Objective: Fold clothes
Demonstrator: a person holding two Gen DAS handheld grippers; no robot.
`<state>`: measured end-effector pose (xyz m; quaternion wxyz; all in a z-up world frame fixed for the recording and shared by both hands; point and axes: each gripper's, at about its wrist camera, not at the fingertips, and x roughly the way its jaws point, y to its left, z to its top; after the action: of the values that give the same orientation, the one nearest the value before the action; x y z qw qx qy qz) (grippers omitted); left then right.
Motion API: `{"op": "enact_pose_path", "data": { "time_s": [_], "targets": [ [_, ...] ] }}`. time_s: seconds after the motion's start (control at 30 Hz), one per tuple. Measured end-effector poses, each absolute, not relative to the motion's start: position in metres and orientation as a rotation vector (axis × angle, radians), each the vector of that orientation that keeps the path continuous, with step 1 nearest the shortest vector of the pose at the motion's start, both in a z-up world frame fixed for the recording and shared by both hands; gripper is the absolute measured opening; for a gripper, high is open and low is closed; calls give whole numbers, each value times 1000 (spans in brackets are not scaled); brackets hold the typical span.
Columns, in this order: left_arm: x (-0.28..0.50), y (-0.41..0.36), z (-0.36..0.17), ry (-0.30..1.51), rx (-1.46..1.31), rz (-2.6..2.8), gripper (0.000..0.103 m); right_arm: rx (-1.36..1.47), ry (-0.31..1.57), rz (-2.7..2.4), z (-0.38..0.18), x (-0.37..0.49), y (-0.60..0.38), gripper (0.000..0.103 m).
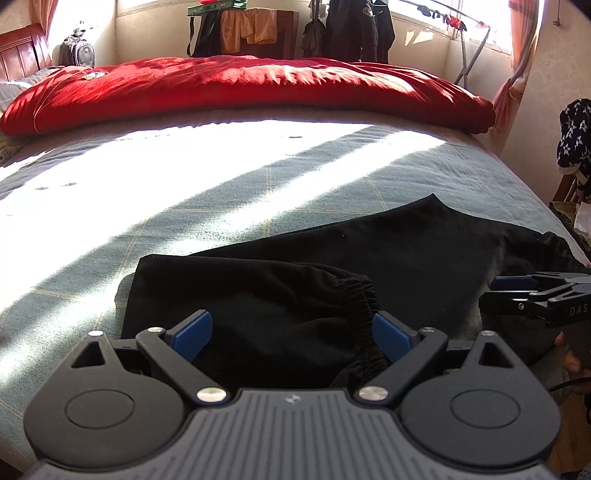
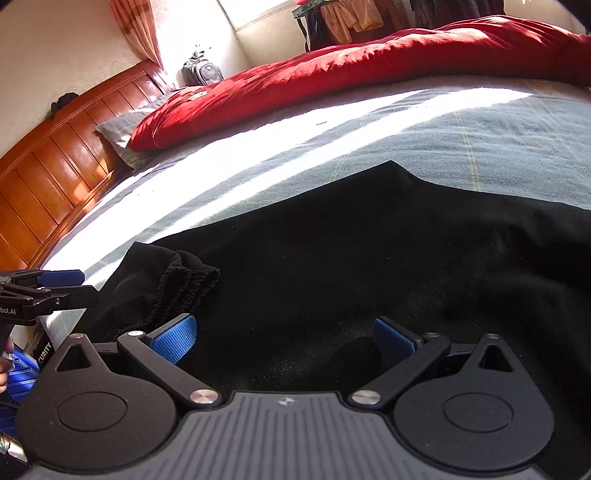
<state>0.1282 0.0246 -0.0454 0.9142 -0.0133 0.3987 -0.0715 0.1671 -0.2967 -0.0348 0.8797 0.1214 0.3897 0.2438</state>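
Observation:
Black trousers lie partly folded on the bed's grey-blue sheet, one leg laid over the rest with its elastic cuff on top. My left gripper stands open just above that leg, the cuff near its right blue pad. In the right wrist view the same black trousers fill the foreground, and my right gripper hovers open over the cloth with nothing between its fingers. The cuff lies to its left. Each gripper also shows at the edge of the other's view, the right gripper and the left gripper.
A red quilt lies rolled along the bed's far side. A wooden headboard and a pillow are at the left. Clothes hang by the window, a backpack sits in the corner, and a drying rack stands at the right.

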Motion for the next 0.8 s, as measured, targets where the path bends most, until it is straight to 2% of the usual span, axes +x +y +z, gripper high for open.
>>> {"op": "enact_pose_path", "data": {
  "time_s": [0.3, 0.47, 0.67, 0.8],
  "targets": [
    [148, 42, -59, 807, -37, -318, 94, 211, 894, 405, -42, 132, -266, 103],
    [165, 47, -60, 802, -12, -456, 94, 212, 857, 322, -29, 100, -249, 103],
    [173, 51, -63, 814, 42, -564, 94, 259, 902, 227, -45, 85, -232, 103],
    [173, 59, -65, 825, 32, -560, 94, 262, 842, 207, -28, 76, -235, 103]
  ]
}}
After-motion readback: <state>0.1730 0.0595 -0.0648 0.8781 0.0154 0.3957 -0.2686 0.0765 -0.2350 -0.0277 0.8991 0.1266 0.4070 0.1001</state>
